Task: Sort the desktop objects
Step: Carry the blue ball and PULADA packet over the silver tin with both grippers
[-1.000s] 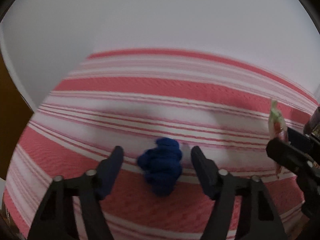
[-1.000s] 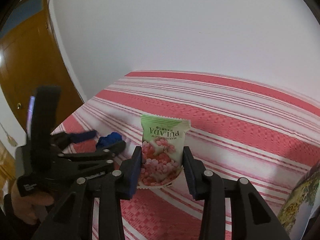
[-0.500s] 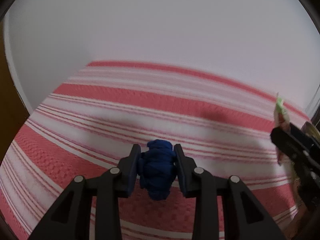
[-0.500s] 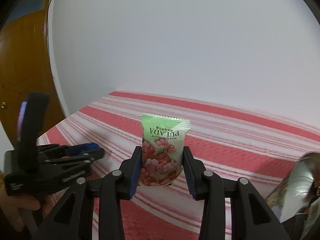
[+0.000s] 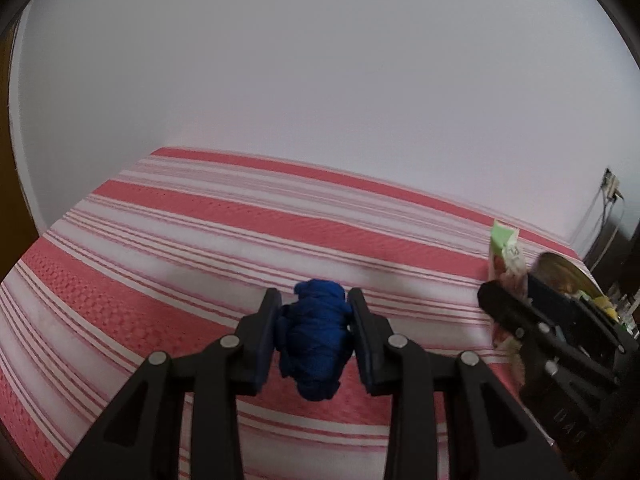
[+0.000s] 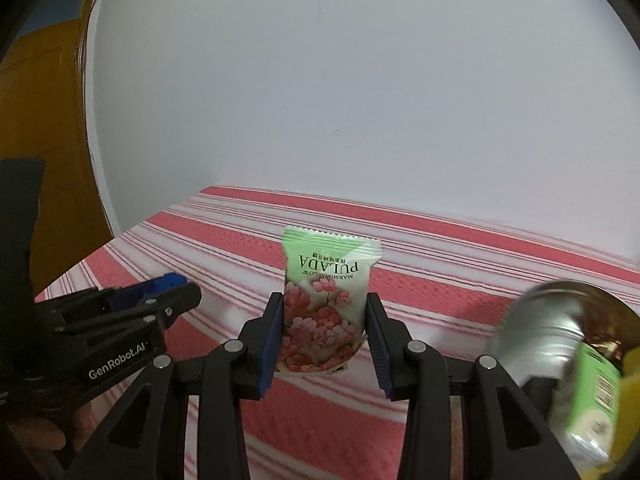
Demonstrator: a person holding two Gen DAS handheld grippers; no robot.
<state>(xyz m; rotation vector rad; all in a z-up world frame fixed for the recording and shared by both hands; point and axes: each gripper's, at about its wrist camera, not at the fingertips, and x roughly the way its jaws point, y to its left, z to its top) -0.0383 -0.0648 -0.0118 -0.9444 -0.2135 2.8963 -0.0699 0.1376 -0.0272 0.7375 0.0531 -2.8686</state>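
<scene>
A crumpled dark blue cloth bundle (image 5: 316,336) is pinched between the pads of my left gripper (image 5: 314,334), which is shut on it and holds it above the red and white striped tablecloth (image 5: 200,240). In the right wrist view a green and pink marshmallow packet (image 6: 326,300) stands upright in my right gripper (image 6: 325,334), shut on its sides. The left gripper (image 6: 176,300) shows at the left of that view, with a bit of blue cloth (image 6: 166,282) in its tips. The right gripper (image 5: 516,312) with the packet (image 5: 506,252) appears at the right of the left wrist view.
A shiny metal bowl (image 6: 548,320) at the right holds a green packet (image 6: 592,404) and something yellow; it also shows as a bowl (image 5: 560,272) behind the right gripper. A white wall (image 6: 360,80) stands behind the table, a wooden door (image 6: 44,140) at the left. A hand (image 6: 36,436) holds the left gripper.
The left gripper closed on the blue cloth and lifted it off the tablecloth. Both grippers rose and tilted up, showing more wall; the metal bowl came into the right view.
</scene>
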